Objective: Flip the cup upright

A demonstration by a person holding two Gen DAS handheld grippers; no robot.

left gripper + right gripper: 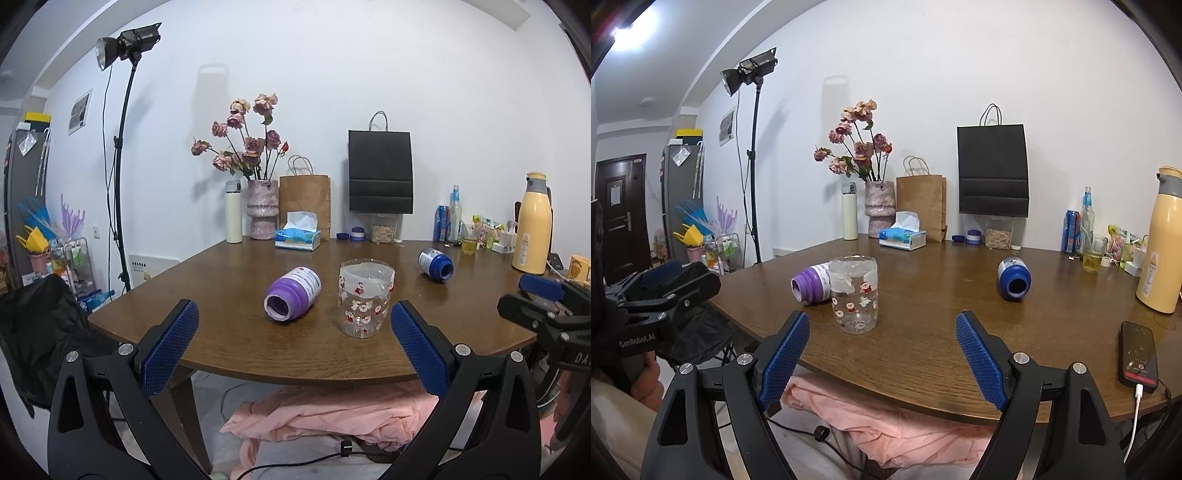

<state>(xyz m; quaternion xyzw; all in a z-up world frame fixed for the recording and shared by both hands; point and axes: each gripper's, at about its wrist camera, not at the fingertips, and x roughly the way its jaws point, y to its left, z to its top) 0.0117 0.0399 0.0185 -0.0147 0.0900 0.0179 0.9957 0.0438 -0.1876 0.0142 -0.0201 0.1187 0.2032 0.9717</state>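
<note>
We hold the left hand-held gripper and right hand-held gripper spread wide, grasping nothing. The clear plastic cup with red cartoon prints stands upright on the brown wooden desk, beside a toppled purple-capped bottle. Only the right view shows a black phone charging, and a dark door.

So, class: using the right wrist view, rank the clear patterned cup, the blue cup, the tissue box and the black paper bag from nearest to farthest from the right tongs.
1. Clear patterned cup, upright, front left.
2. Blue cup, on its side, right.
3. Tissue box, far centre.
4. Black paper bag, by the wall.
</note>
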